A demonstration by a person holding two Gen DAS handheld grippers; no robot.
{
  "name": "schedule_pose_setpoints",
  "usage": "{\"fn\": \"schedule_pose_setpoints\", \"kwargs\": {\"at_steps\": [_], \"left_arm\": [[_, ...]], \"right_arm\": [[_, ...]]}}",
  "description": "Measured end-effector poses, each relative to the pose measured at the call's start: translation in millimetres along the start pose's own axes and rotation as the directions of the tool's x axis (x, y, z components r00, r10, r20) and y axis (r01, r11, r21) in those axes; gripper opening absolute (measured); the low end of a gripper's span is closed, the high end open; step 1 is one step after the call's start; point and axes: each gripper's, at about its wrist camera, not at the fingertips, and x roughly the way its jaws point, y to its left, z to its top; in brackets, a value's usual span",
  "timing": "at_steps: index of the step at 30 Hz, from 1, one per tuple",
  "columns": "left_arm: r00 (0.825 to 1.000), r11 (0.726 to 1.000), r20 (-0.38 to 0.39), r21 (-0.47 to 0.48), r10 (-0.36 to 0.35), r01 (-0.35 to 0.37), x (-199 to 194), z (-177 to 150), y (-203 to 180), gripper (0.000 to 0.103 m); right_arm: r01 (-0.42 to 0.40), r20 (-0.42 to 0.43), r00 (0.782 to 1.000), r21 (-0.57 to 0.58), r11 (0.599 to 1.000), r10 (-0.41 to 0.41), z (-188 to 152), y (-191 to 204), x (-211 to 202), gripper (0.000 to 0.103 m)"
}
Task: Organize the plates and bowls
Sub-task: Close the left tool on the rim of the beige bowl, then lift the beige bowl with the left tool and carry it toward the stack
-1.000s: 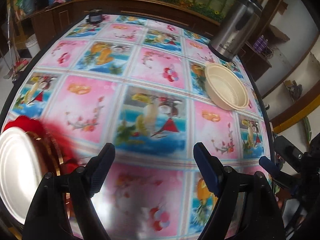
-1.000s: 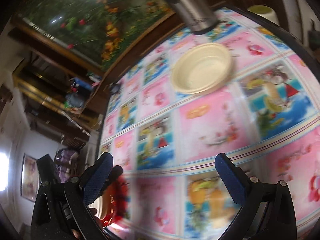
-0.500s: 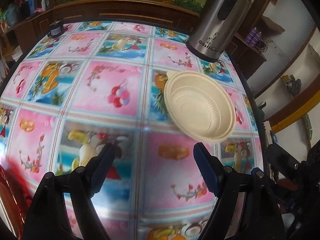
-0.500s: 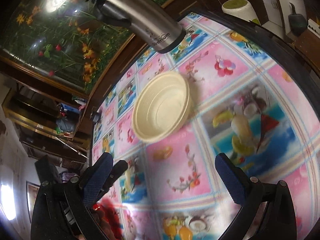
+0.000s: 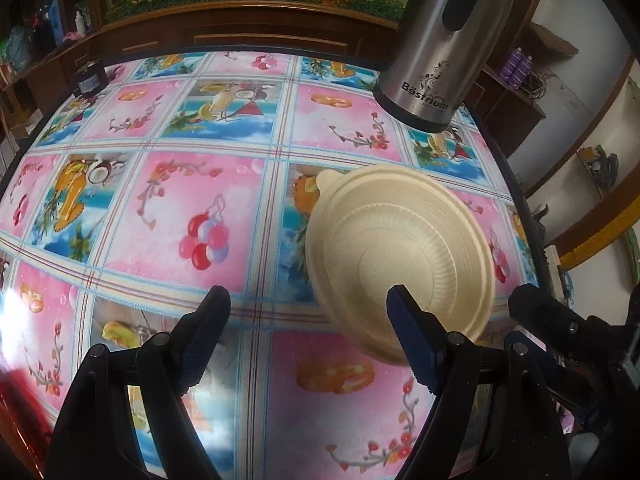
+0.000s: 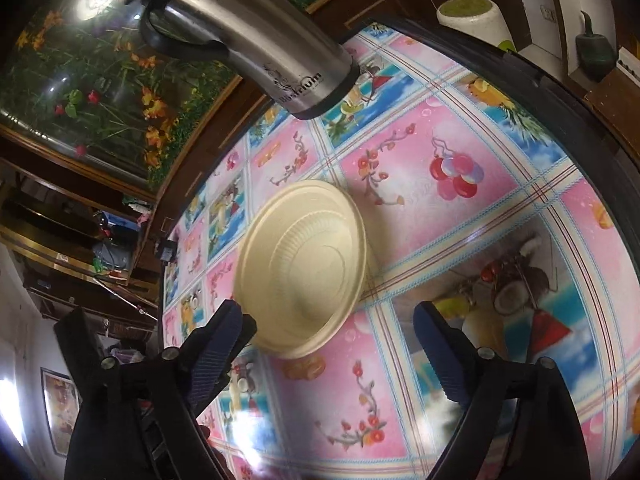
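Two tools, left tool and right tool, fingers apart, empty | cream bowl on surface near steel flask | risk: light bowl could skid toward flask if nudged.

Matt cream bowl with ribbed base; glossy printed cover on the counter; brushed-steel flask; ridged pads on the tongs.

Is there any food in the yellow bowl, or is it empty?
Empty. The bowl sits right way up on the table, and its ridged bottom shows bare in both views.
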Motion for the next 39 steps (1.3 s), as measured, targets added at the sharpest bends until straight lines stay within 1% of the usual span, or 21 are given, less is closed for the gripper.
{"fn": "schedule_pose_setpoints", "kwargs": {"at_steps": [1,4,6,9,11,12,13,14,16,17,19,21,24,26,28,34,39], "left_arm": [[1.000,1.000,0.003,-0.001,0.006,-0.006,2.2,1.7,-0.4,0.080],[1.000,1.000,-0.004,-0.007,0.005,-0.005,8.5,5.8,-2.4,0.080],[1.000,1.000,0.005,-0.003,0.010,-0.010,11.0,6.9,-5.0,0.080],[1.000,1.000,0.005,0.001,0.014,-0.014,15.3,7.1,-8.4,0.077],[1.000,1.000,-0.004,0.004,0.013,-0.013,17.9,7.0,-10.1,0.064],[1.000,1.000,-0.003,0.008,0.016,-0.016,18.5,6.8,-11.1,0.064],[1.000,1.000,0.000,0.011,0.021,-0.021,19.0,6.6,-12.0,0.061],[1.000,1.000,0.004,0.017,0.026,-0.026,19.7,6.4,-12.7,0.052],[0.999,0.999,-0.004,0.021,0.038,-0.038,23.4,6.0,-12.8,0.045],[0.999,0.999,-0.008,0.021,0.041,-0.041,25.0,5.4,-12.5,0.043],[0.999,0.999,-0.016,0.023,0.047,-0.047,28.8,4.6,-11.6,0.037],[0.998,0.998,-0.020,0.020,0.052,-0.051,31.0,3.7,-10.8,0.035],[0.998,0.998,-0.021,0.024,0.057,-0.057,33.0,2.8,-10.7,0.029],[0.998,0.998,-0.019,0.026,0.063,-0.062,32.7,2.5,-10.5,0.018],[0.997,0.997,-0.015,0.033,0.070,-0.070,32.5,2.0,-10.7,0.013],[0.997,0.995,-0.007,0.057,0.077,-0.076,27.1,-2.1,-11.6,0.013],[0.997,0.995,0.017,0.068,0.078,-0.079,12.8,-9.5,-9.6,0.012]], "right_arm": [[0.005,-0.001,1.000,0.005,1.000,-0.005,1.9,-1.3,3.3,0.084],[0.023,-0.004,1.000,0.000,1.000,-0.023,5.7,-1.7,11.5,0.080],[0.033,-0.004,0.999,0.006,0.999,-0.033,8.2,-3.0,16.1,0.078],[0.041,-0.001,0.999,0.005,0.999,-0.041,10.0,-3.3,20.0,0.075],[0.048,-0.001,0.999,0.000,0.999,-0.048,11.1,-3.3,21.7,0.073],[0.052,0.001,0.999,0.000,0.999,-0.052,11.8,-3.4,22.5,0.072],[0.053,0.002,0.999,0.000,0.999,-0.053,12.5,-3.6,23.2,0.071],[0.055,0.003,0.999,0.000,0.999,-0.055,12.8,-3.7,23.9,0.071],[0.062,0.004,0.998,-0.006,0.998,-0.062,13.7,-3.3,25.9,0.066],[0.067,0.004,0.998,-0.008,0.998,-0.067,13.8,-3.3,27.0,0.064],[0.071,-0.002,0.997,-0.011,0.997,-0.072,13.7,-3.2,29.8,0.055],[0.082,-0.006,0.997,-0.013,0.997,-0.082,13.6,-3.4,32.9,0.052],[0.087,-0.019,0.996,-0.009,0.996,-0.087,13.2,-5.2,38.7,0.045],[0.092,-0.023,0.995,-0.009,0.996,-0.092,11.8,-5.5,40.8,0.038],[0.098,-0.030,0.995,-0.016,0.995,-0.099,10.6,-4.6,42.9,0.025],[0.098,-0.027,0.995,-0.024,0.995,-0.099,6.7,-5.1,43.2,0.011],[0.096,-0.019,0.995,-0.034,0.995,-0.097,-1.7,-3.6,36.2,0.011]]}}
